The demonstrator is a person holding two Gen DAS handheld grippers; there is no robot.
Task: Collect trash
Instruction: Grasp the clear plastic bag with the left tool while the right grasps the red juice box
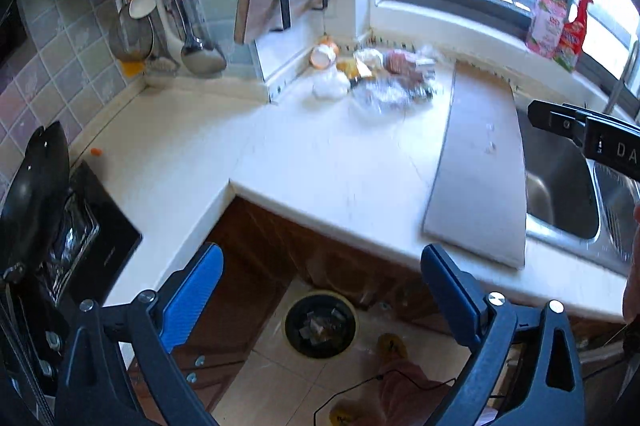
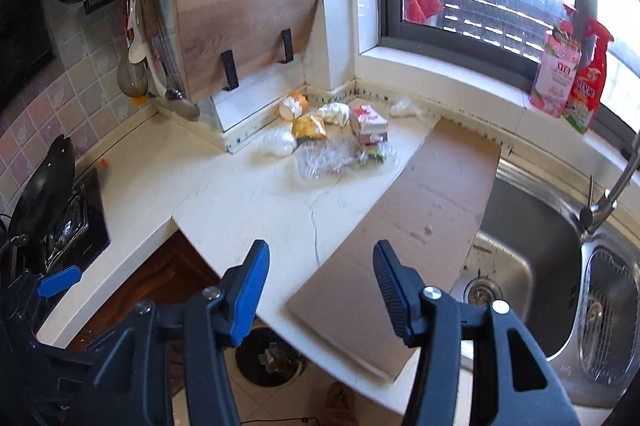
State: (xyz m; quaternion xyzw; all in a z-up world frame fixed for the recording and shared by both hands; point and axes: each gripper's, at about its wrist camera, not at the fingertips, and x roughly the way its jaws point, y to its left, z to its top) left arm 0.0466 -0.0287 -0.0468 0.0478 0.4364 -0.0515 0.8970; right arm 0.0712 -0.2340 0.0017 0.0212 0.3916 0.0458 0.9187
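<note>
Here, blue-padded left gripper (image 1: 322, 290) spread wide and empty above round black trash bin (image 1: 320, 324) on tiled floor, blue-padded right gripper (image 2: 320, 282) half spread, empty, over flat brown cardboard sheet (image 2: 420, 218), heap of crumpled wrappers and plastic (image 2: 332, 137) in far corner of white stone counter (image 2: 248, 201), beside steel sink (image 2: 532, 266).

Empty right gripper (image 2: 320, 290), jaws apart, above counter (image 2: 248, 201); trash pile (image 2: 332, 137) lies in the corner.
</note>
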